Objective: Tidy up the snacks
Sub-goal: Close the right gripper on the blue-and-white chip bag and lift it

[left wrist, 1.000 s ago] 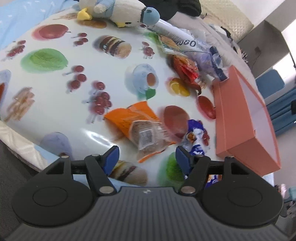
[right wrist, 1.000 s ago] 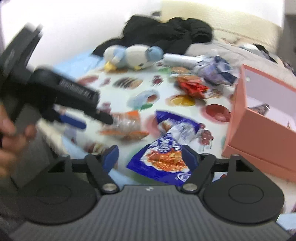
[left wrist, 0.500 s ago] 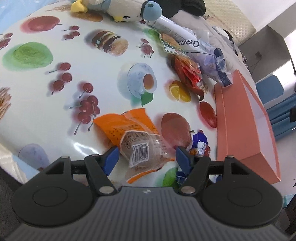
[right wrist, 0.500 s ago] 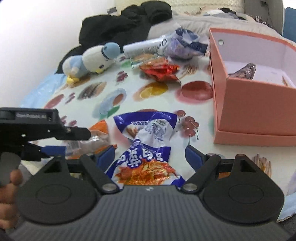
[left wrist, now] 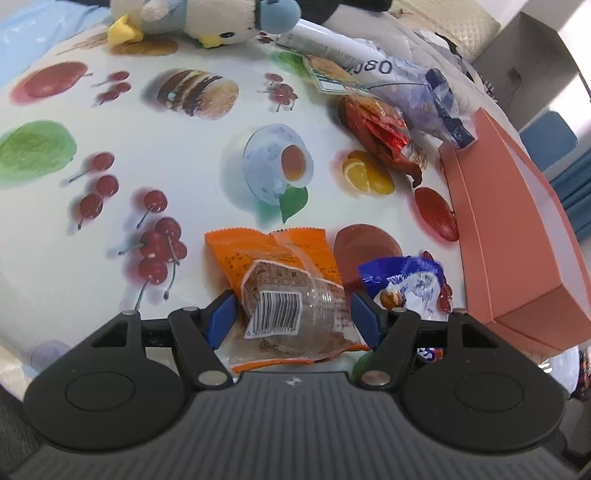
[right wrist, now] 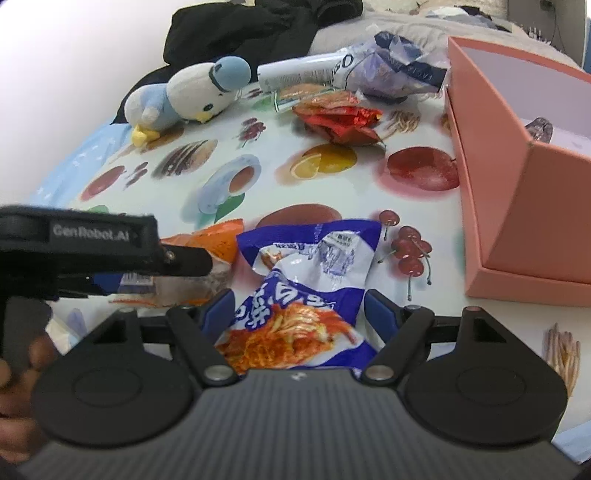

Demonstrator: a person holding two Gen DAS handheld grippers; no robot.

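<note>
An orange snack packet (left wrist: 288, 291) with a clear window lies on the fruit-print cloth, between the open fingers of my left gripper (left wrist: 293, 317). A blue noodle snack bag (right wrist: 306, 291) lies between the open fingers of my right gripper (right wrist: 301, 314); it also shows in the left wrist view (left wrist: 406, 284). The left gripper's body (right wrist: 92, 243) shows at the left of the right wrist view, over the orange packet (right wrist: 210, 243). A pink box (right wrist: 517, 155) stands open at the right, with a dark wrapped item (right wrist: 539, 129) inside.
A red snack bag (right wrist: 340, 118), a purple-blue bag (right wrist: 391, 70) and a white tube (right wrist: 303, 72) lie at the back. A blue-white plush bird (right wrist: 188, 92) lies at back left, dark clothing (right wrist: 258, 26) behind it. The box also shows in the left wrist view (left wrist: 517, 236).
Both grippers have moved forward and down: the orange packet now sits between the left fingers and the blue bag between the right fingers. Both stay open.
</note>
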